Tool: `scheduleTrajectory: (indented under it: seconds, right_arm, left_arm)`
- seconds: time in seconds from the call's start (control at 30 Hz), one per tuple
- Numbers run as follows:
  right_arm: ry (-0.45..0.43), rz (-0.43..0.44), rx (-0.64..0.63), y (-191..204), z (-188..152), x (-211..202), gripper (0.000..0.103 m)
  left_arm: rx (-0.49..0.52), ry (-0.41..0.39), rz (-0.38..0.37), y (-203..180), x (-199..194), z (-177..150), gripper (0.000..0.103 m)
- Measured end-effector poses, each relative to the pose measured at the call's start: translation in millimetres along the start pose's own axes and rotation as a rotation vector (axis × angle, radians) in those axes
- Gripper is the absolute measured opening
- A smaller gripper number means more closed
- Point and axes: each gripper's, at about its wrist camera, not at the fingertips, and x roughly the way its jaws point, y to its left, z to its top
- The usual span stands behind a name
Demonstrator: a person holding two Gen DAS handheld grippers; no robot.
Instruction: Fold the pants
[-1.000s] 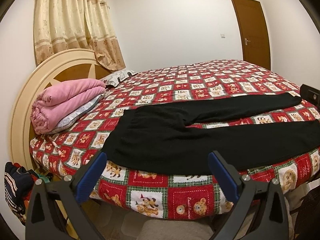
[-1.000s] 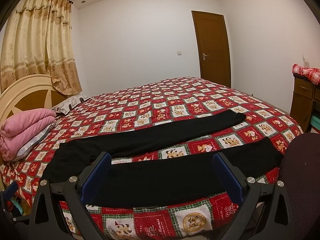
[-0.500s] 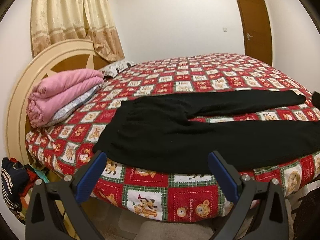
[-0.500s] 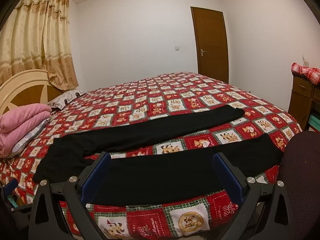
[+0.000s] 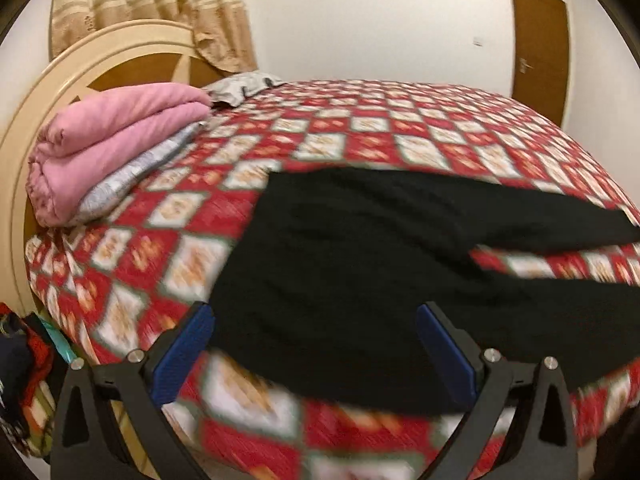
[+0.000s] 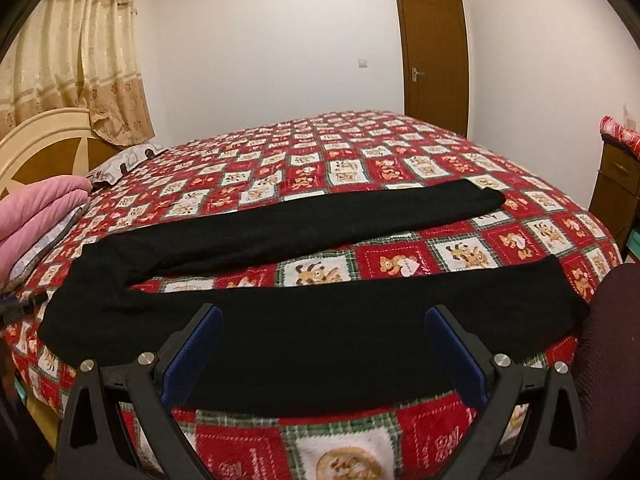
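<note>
Black pants [image 6: 304, 312] lie spread flat right in front of me on the bed, legs apart in a long V: from my right tool the near leg runs straight across just past my fingertips, its cuff ending off to my right near the bed's edge, and the far leg stretches away beyond it to the right. The waist end sits off to the left of that tool, and it fills the view ahead of my left one, where the pants [image 5: 360, 280] spread wide just past the tips (that picture is smeared, so fine detail is lost).

My right gripper [image 6: 322, 356] hangs over the near leg with its jaws wide apart, blue pads [image 6: 192, 354] on either side, nothing between them. My left gripper [image 5: 316, 354] is the same, jaws spread, blue pads [image 5: 182, 354] bare, poised above the waist edge; I can't tell whether either tool touches the cloth.

Under the pants is the red patchwork bedspread [image 6: 360, 152] with little bear squares, reaching well ahead of both tools. Far to the left of my left tool, a folded pink blanket [image 5: 108, 140] is stacked by the cream headboard [image 5: 100, 52], with a grey patterned pillow [image 5: 240, 86] just beyond it. Gold curtains [image 6: 68, 64] hang above the headboard. Straight ahead and to the right, across the bed, stands a brown door [image 6: 434, 56]. At my right tool's right edge: a wooden cabinet [image 6: 614, 184] and a dark chair back [image 6: 608, 360].
</note>
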Motion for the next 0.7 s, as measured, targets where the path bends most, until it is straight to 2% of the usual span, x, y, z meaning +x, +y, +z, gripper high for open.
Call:
scheduleTrajectory:
  seconds: [0.13,0.2,0.3,0.5,0.7]
  right_arm:
    - [0.008,0.017,0.0,-1.2,19.8,13.0,0.102]
    - [0.02,0.029,0.005,-0.6,27.2,21.4,0.102]
    - [0.055,0.045,0.015,0.7,32.2,36.3,0.102]
    - [0.115,0.037,-0.002,9.4,35.7,63.2,0.102]
    - [0.153,0.071,-0.042,19.0,48.2,81.1,0.102]
  left_arm:
    - [0.006,-0.004,-0.001,23.2,36.5,48.3,0.103]
    - [0.013,0.0,-0.035,27.9,56.1,67.2,0.103]
    - [0.007,0.051,-0.034,32.1,98.1,89.8,0.103]
    - [-0.01,0.176,-0.065,35.5,170.8,105.7,0.1]
    - [-0.054,0.271,-0.054,38.9,212.7,105.6,0.099]
